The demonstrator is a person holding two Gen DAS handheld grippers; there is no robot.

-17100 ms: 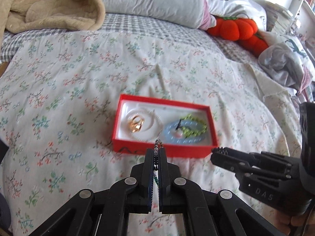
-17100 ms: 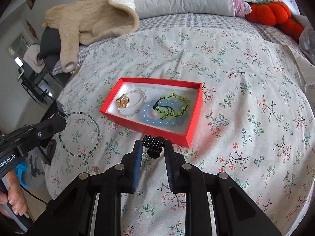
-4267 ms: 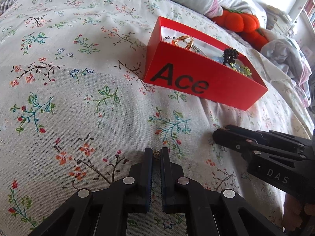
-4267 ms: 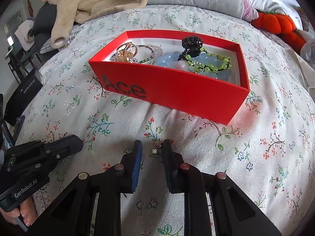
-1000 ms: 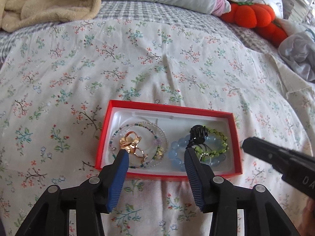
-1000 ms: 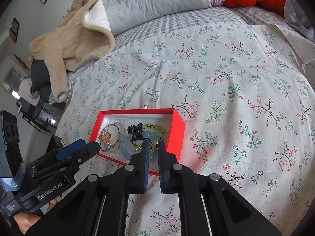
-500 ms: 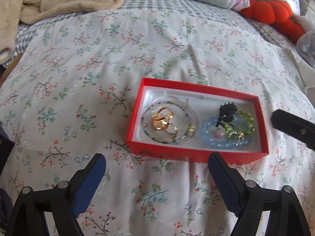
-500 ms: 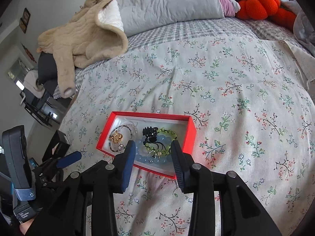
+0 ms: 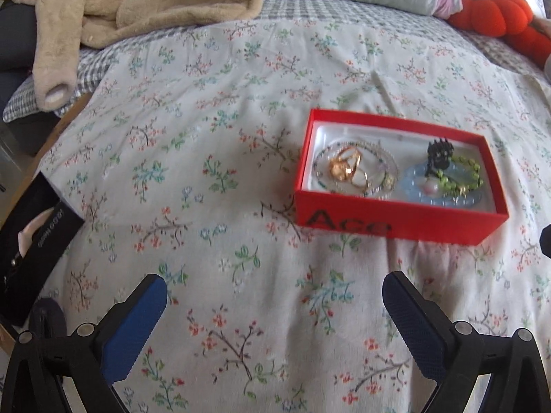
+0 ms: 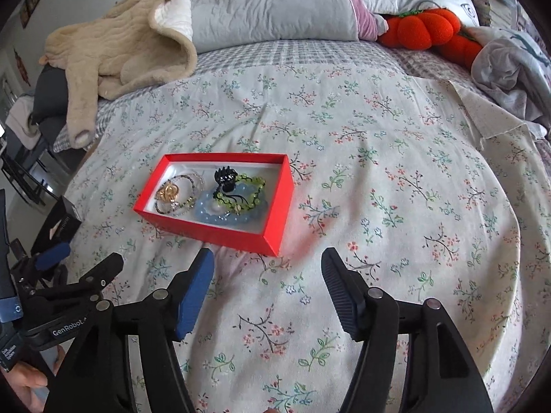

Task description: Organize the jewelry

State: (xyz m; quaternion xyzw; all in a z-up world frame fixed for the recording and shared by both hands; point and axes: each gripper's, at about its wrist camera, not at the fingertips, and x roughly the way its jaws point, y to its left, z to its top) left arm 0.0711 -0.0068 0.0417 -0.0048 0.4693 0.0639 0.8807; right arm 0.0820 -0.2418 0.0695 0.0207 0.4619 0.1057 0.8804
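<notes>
The left gripper (image 9: 272, 287) has its blue-padded jaws spread wide, holding nothing, above the floral bedsheet (image 9: 213, 227). The right gripper (image 10: 267, 258) is likewise wide open and empty. At about one o'clock from the left gripper, eleven o'clock from the right, sits the shallow red cardboard box (image 9: 396, 218) holding a gold ring (image 9: 344, 167), a thin beaded bracelet (image 9: 387, 172), a pale blue bead bracelet (image 10: 220, 218), a green bead bracelet (image 9: 461, 179) and a small black claw clip (image 10: 224, 176).
</notes>
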